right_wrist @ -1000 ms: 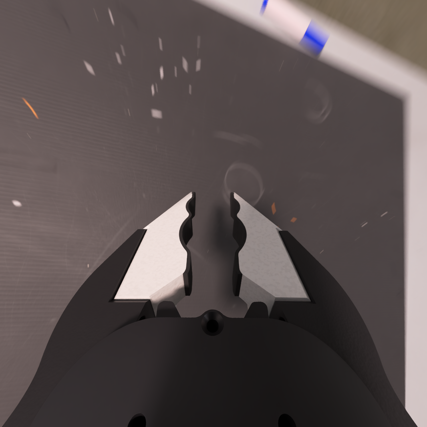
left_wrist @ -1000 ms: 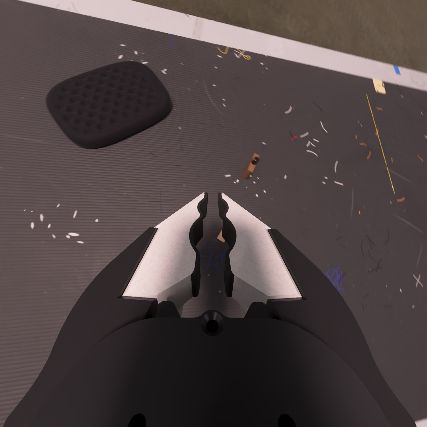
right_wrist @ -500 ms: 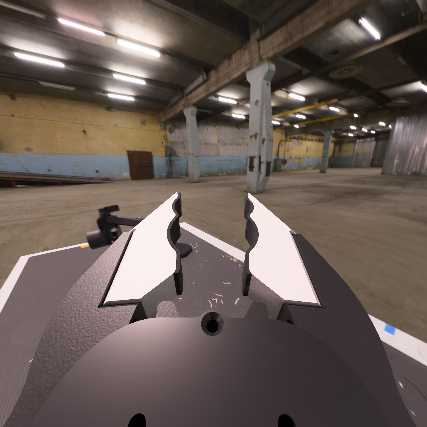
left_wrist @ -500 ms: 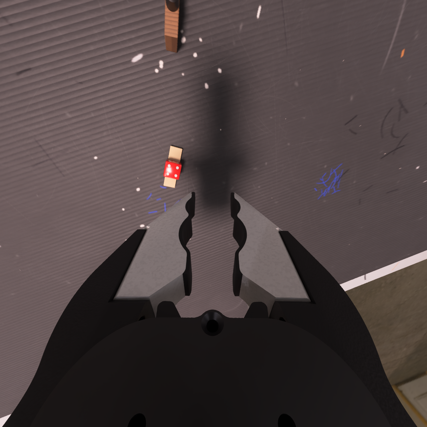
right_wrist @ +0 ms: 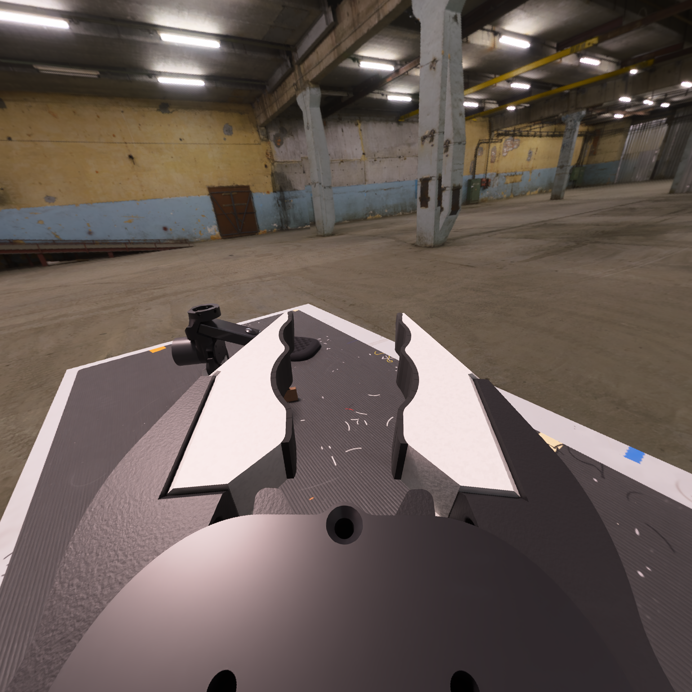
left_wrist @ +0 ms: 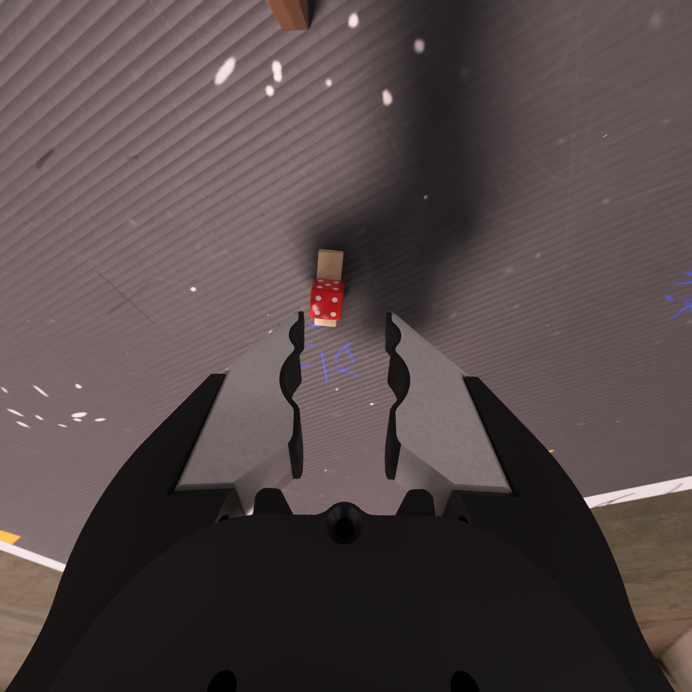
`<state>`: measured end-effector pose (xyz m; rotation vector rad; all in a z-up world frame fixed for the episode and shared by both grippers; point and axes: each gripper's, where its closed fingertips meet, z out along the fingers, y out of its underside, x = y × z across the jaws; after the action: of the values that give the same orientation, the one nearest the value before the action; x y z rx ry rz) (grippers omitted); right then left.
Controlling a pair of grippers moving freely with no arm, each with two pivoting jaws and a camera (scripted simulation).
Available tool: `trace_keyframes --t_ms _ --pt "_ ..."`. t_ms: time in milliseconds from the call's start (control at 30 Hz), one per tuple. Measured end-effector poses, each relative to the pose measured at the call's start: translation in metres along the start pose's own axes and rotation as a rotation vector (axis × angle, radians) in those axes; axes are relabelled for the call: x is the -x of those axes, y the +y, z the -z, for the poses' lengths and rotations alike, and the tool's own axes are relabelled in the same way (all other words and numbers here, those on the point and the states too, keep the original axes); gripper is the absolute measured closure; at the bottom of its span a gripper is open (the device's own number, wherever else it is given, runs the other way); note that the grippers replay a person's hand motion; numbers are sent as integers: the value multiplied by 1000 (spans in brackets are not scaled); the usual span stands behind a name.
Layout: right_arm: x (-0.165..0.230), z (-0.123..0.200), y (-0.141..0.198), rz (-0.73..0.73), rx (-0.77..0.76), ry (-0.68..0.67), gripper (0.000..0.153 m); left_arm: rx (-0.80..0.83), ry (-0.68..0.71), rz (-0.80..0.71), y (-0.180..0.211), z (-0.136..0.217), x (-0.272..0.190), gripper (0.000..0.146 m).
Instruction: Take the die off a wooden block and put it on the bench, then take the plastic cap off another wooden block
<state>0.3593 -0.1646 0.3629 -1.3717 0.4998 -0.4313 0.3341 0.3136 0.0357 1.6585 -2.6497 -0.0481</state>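
Since half a second ago, the left gripper (left_wrist: 343, 318) has been brought nearer the red die (left_wrist: 326, 302) on its pale wooden block (left_wrist: 330, 263); its jaws are spread. Shifting left is advised before closing. The right gripper (right_wrist: 343, 318) is spread, idle.

An old industrial hall: bare concrete floor (right_wrist: 486, 269); tall concrete pillars (right_wrist: 438, 123) at centre; ceiling strip lights (right_wrist: 189, 40) upper left; peeling yellow-and-blue wall (right_wrist: 123, 168); a scuffed, ribbed dark workbench (right_wrist: 112, 412) in the lower frame.
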Motion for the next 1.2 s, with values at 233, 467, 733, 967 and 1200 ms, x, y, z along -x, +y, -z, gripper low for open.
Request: trace_keyframes --t_ms 233,467,733,967,1200 --pt "0 13 -5 1 -11 3 100 30 -102 -43 6 -7 12 93" --pt "1 18 -4 10 7 13 100 58 -85 -57 11 -18 14 92" --pt "3 14 4 16 47 5 100 44 -90 -101 10 -19 16 92" --pt "5 9 11 29 86 -5 100 -4 -108 -108 5 -15 19 106" --pt "5 5 19 41 126 -7 100 11 -66 -96 6 -20 15 117"
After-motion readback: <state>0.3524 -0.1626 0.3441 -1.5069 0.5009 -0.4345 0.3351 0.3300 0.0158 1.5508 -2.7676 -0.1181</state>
